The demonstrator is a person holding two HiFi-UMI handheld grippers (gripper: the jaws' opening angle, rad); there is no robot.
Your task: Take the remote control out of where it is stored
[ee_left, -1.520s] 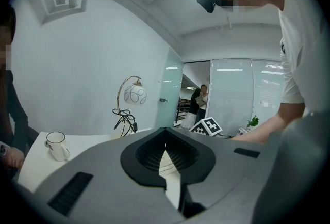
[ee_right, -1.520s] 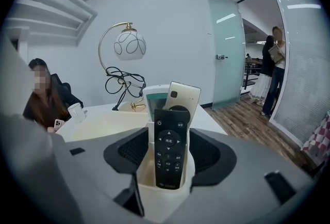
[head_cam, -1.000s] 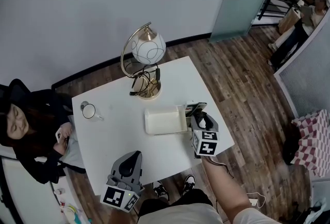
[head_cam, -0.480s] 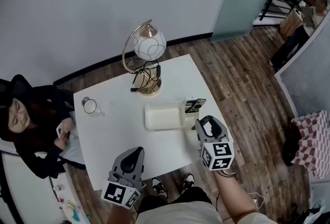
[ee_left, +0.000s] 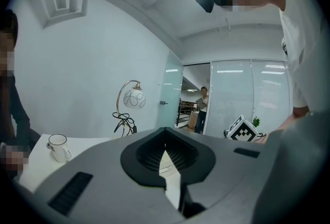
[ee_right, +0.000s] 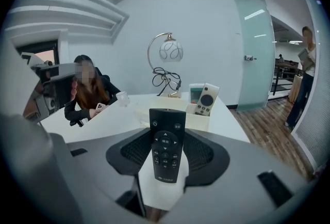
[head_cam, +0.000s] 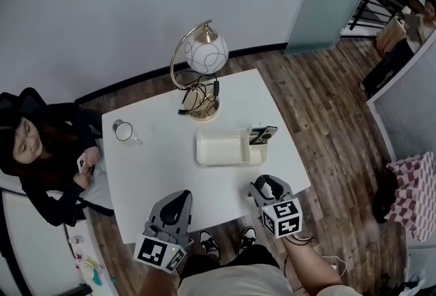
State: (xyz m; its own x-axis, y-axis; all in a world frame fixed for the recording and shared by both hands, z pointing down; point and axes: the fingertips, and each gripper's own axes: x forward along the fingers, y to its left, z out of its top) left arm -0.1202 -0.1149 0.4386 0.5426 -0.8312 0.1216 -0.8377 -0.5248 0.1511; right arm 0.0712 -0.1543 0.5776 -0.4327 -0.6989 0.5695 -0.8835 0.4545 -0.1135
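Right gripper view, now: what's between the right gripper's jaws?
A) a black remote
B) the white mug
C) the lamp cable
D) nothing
A: in its own view the right gripper has its jaws closed on a black remote, which stands upright between them with its buttons facing the camera. The white box sits behind it on the table.

Right gripper view: the button print on the black remote (ee_right: 166, 144) is too small for me to read. The white remote (ee_right: 206, 99) and the device (ee_right: 196, 93) beside it have their lower ends hidden inside the tray (ee_right: 198, 122). Head view, I can't make out the black remote, the right gripper (head_cam: 264, 185) covers it.
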